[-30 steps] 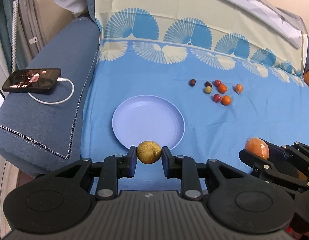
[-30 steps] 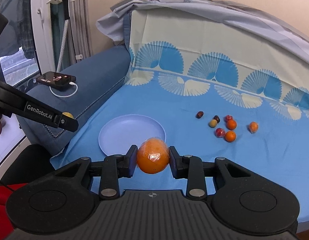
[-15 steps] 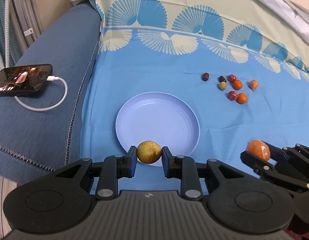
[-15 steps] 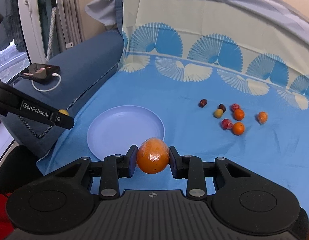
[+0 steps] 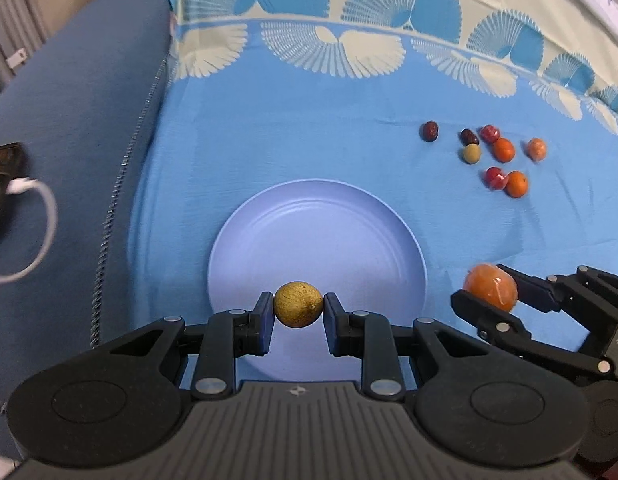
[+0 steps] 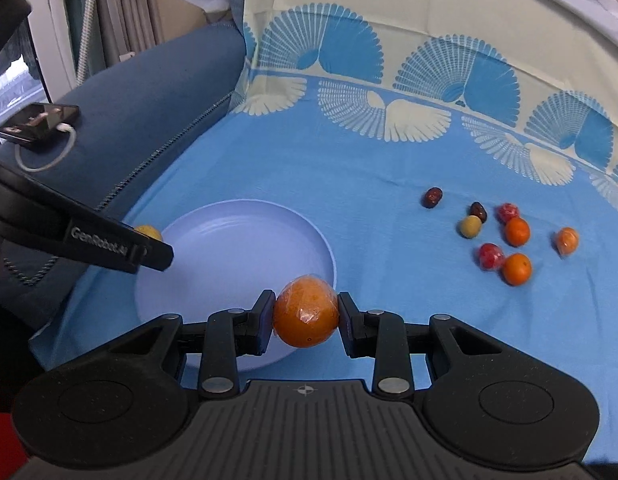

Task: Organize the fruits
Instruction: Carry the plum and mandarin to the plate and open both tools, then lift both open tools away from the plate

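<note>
Left wrist view, left gripper (image 5: pixel 297 311) pinching a yellow fruit (image 5: pixel 298 309) over the near rim of the plate (image 5: pixel 317 240), right gripper (image 6: pixel 305 318) clamping a wrapped orange (image 6: pixel 306 311) beside the plate's right edge, small fruits (image 6: pixel 505 236) lying loose on the blue cloth (image 6: pixel 349 184) well apart.

right gripper (image 6: pixel 305 317) | jaws clamp wrapped orange (image 6: pixel 305 311) | above plate (image 6: pixel 229 240) rim
</note>
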Available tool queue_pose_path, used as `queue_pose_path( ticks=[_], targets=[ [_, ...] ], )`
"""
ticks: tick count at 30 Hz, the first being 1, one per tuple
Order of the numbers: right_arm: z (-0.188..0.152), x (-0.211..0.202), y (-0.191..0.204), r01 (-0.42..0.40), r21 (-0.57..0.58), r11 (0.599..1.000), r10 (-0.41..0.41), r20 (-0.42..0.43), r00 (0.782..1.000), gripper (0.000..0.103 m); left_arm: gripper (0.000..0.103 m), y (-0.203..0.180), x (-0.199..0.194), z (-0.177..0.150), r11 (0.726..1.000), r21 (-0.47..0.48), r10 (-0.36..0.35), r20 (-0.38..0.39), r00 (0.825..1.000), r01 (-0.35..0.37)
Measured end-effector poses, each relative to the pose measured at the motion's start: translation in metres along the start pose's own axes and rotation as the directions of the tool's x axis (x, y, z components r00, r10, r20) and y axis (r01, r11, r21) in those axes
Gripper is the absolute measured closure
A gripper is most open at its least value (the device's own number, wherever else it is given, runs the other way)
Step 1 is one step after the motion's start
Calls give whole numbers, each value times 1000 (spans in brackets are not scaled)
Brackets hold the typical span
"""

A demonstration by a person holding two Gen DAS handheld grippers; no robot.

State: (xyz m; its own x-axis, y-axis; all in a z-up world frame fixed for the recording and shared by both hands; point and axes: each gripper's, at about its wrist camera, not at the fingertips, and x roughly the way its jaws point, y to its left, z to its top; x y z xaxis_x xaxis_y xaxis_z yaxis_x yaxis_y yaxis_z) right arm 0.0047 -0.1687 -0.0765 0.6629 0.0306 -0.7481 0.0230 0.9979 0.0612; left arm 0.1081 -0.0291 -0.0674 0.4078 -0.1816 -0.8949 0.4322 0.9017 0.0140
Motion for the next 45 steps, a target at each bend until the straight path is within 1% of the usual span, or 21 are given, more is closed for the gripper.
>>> queue_pose_path(
  ticks=[6, 10, 13, 14, 15, 16, 17, 18, 19, 20, 22, 24, 27, 32, 34, 37, 39, 45],
  targets=[
    [8, 38, -1, -1, -11, 1000, 1, -33, 999, 68, 74, -2, 36, 19, 1000, 25, 11, -26, 1000, -11],
    [11, 58, 2, -1, -51, 999, -1, -46, 999, 68, 74, -3, 57, 27, 998, 51, 22, -51, 998, -20],
    [14, 71, 6, -5, -93, 996, 0, -56, 998, 67, 73, -5, 71, 31, 997, 83, 12, -60, 998, -7],
    [15, 75, 7, -5, -109, 994, -2, -60, 998, 67, 61, -7, 74, 33, 995, 98, 7, -62, 998, -1],
    [17, 78, 8, -4, -122, 993, -4, -60, 998, 58, 35, -8, 75, 35, 994, 109, 10, -58, 998, -3],
    [18, 78, 8, -5, -133, 991, -3, -55, 998, 51, 22, -9, 75, 36, 994, 110, 17, -44, 999, -12],
    [21, 77, 9, -6, -142, 990, 0, -42, 999, 39, 6, -10, 71, 37, 994, 107, 23, -18, 1000, -21],
    [23, 75, 9, -2, -146, 989, -2, -27, 1000, 31, 1, -9, 66, 37, 994, 103, 30, 14, 999, -31],
    [25, 72, 8, 6, -149, 989, -9, -20, 1000, 27, 1, -9, 61, 37, 994, 99, 40, 34, 999, -43],
    [27, 68, 8, 10, -147, 989, -12, -17, 1000, 20, 1, -9, 56, 37, 994, 99, 43, 44, 998, -47],
    [29, 57, 6, 9, -132, 991, -11, -15, 1000, 16, 1, -6, 47, 35, 995, 91, 47, 27, 999, -49],
    [27, 42, 6, 0, -118, 993, -2, -19, 1000, 9, 0, -2, 37, 30, 997, 58, 57, 15, 998, -57],
    [18, 16, 10, -4, -93, 996, 1, -32, 999, 7, 0, 2, 18, 15, 998, 10, 63, -1, 998, -63],
    [-4, -30, 23, -28, -39, 999, 26, -42, 999, 5, 0, 5, -16, -15, 995, -22, 101, -13, 995, -101],
    [-9, -46, 27, -26, -45, 999, 25, -20, 999, 4, 0, 7, -30, -29, 993, -38, 110, -2, 994, -110],
    [-11, -67, 32, 20, -66, 998, -18, 31, 999, 2, 0, 8, -48, -46, 991, -67, 115, 4, 993, -114],
    [-13, -80, 33, 33, -67, 997, -29, 63, 998, 1, 0, 9, -63, -56, 991, -84, 111, 25, 994, -108],
    [-26, -111, 37, 51, -72, 996, -42, 123, 992, 1, 0, 7, -96, -74, 986, -106, 135, 91, 987, -125]
  ],
)
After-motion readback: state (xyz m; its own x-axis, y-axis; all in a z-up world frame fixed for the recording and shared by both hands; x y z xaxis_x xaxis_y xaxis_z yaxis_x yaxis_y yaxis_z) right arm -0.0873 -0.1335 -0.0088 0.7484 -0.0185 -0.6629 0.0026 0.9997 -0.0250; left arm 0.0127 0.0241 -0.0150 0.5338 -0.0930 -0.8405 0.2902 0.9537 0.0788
